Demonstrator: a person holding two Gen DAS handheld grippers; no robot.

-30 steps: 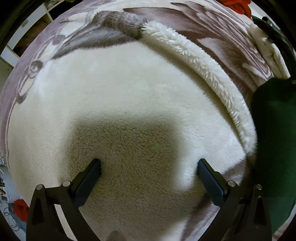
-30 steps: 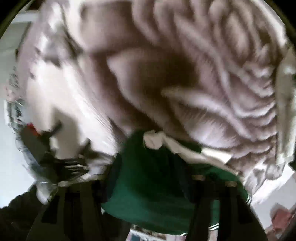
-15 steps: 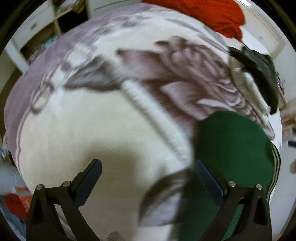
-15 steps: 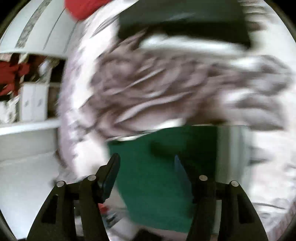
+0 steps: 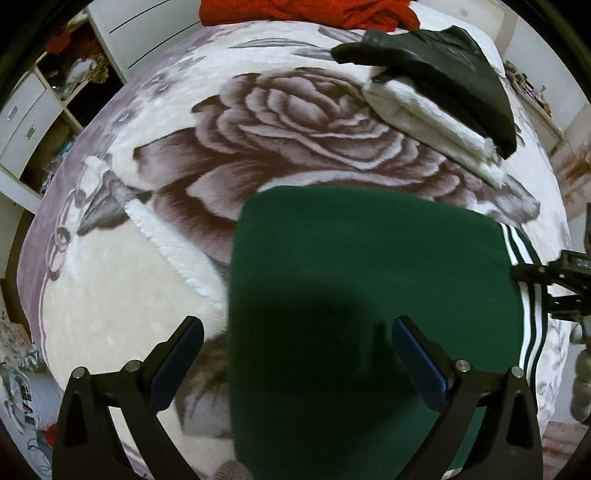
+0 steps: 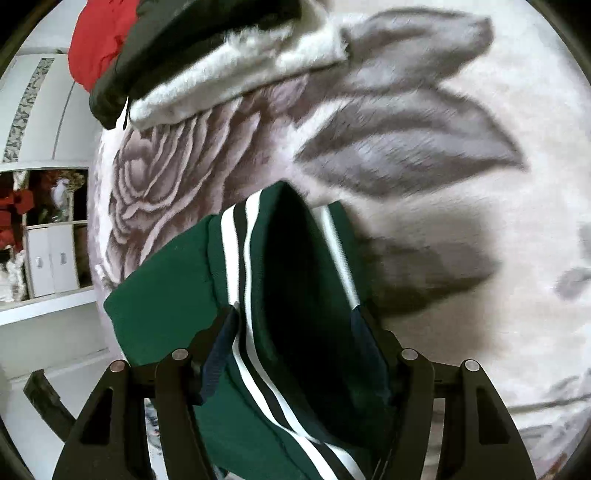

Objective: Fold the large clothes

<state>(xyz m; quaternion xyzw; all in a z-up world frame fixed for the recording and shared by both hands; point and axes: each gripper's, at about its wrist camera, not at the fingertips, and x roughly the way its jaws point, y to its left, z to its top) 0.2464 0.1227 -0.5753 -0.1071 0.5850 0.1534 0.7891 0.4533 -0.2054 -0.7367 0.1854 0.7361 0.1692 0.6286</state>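
A dark green garment (image 5: pixel 369 280) with white stripes along its right edge lies spread on the rose-patterned blanket (image 5: pixel 295 122). My left gripper (image 5: pixel 295 354) is open and hovers above the garment's near part, holding nothing. My right gripper (image 6: pixel 295 332) has its jaws around the striped hem of the green garment (image 6: pixel 173 295), with the cloth bunched between the pads; it also shows at the right edge of the left wrist view (image 5: pixel 546 277).
A folded white fleece (image 5: pixel 428 122) with a black garment (image 5: pixel 443 66) on top lies at the far right of the bed. A red garment (image 5: pixel 306 11) lies at the far edge. White cabinets and shelves (image 5: pixel 37 122) stand to the left. A fluffy white blanket edge (image 5: pixel 173 247) crosses the left.
My left gripper has swung right, from above the white fleece to above the green garment. My right gripper has turned and now has the striped hem between its jaws.
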